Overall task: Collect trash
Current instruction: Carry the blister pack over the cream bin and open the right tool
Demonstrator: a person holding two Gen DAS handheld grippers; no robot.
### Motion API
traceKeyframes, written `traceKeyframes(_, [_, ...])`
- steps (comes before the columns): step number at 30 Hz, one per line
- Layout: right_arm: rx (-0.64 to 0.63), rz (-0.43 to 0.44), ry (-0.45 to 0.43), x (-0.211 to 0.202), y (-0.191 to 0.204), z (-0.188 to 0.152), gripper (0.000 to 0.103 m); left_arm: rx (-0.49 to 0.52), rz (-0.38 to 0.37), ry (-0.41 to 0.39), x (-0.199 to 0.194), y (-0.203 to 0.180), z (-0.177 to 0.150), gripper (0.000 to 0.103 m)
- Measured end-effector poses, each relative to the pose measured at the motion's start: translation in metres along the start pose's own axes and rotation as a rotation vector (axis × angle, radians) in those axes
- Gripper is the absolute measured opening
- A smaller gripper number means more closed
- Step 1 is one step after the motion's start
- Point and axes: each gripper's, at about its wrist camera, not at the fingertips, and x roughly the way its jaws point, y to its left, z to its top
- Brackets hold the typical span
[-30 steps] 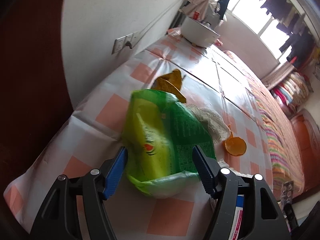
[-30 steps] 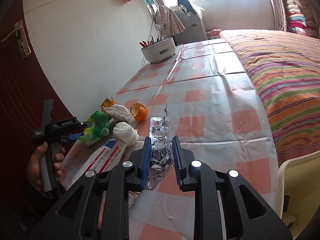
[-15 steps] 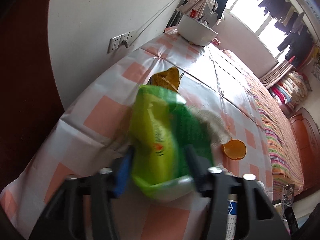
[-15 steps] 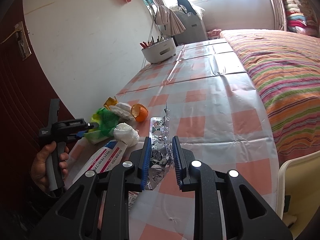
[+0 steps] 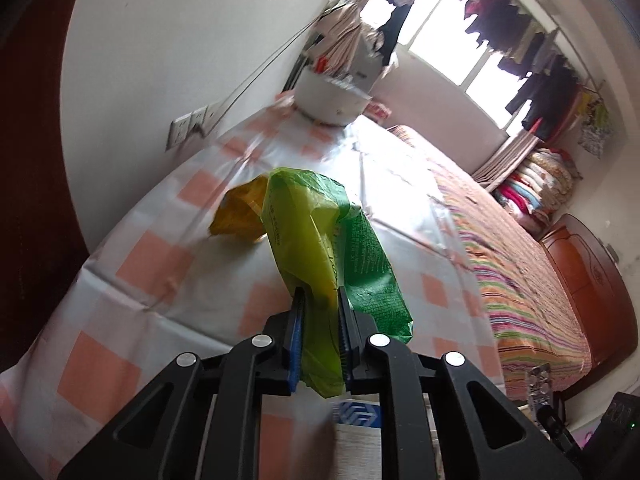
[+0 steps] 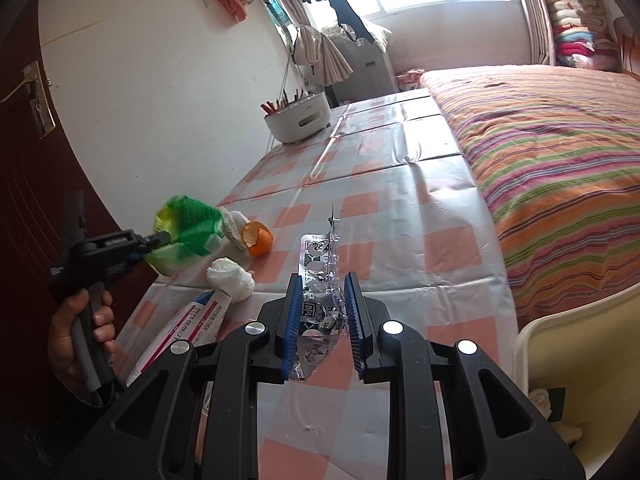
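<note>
Now left tool [image 5: 320, 300] clamping green wrapper [image 5: 312, 240], above table [image 5: 160, 280] edge

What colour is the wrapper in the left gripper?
Green and yellow-green, with small print; the wrapper shows best in the left wrist view, clamped in the left gripper.

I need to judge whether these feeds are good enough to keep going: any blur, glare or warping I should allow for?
Left wrist view: the tablecloth is smeared by motion blur, the window is blown out white, and the green wrapper in the left hand-held gripper stays fairly sharp. Right wrist view: mostly crisp, only the green wrapper is blurred; fisheye bends the wall edge.
</note>
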Motion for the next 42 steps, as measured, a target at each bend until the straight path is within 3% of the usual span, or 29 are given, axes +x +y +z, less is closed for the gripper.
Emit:
traceKeyframes(6, [0.014,-0.032,-0.015,-0.009,-0.013,0.0,0.021,0.094,-0.085,-0.048,-0.018,-0.048,-0.003,0.015])
traceKeyframes(22, [0.062,-0.176,-0.087,-0.057,-0.059,-0.012,0.021,0.347,-0.327,0.09,-0.017,-0.165,-0.07,0.015])
traceKeyframes(33, [0.127,-0.36,-0.117,-0.089,-0.106,-0.026,0.021,0.461,-0.401,0.175,-0.015,-0.22,-0.118,0.015])
traceKeyframes(42, [0.198,-0.44,-0.102,-0.103,-0.133,-0.042,0.024,0.55,-0.442,0.236,-0.012,-0.259,-0.153,0.015])
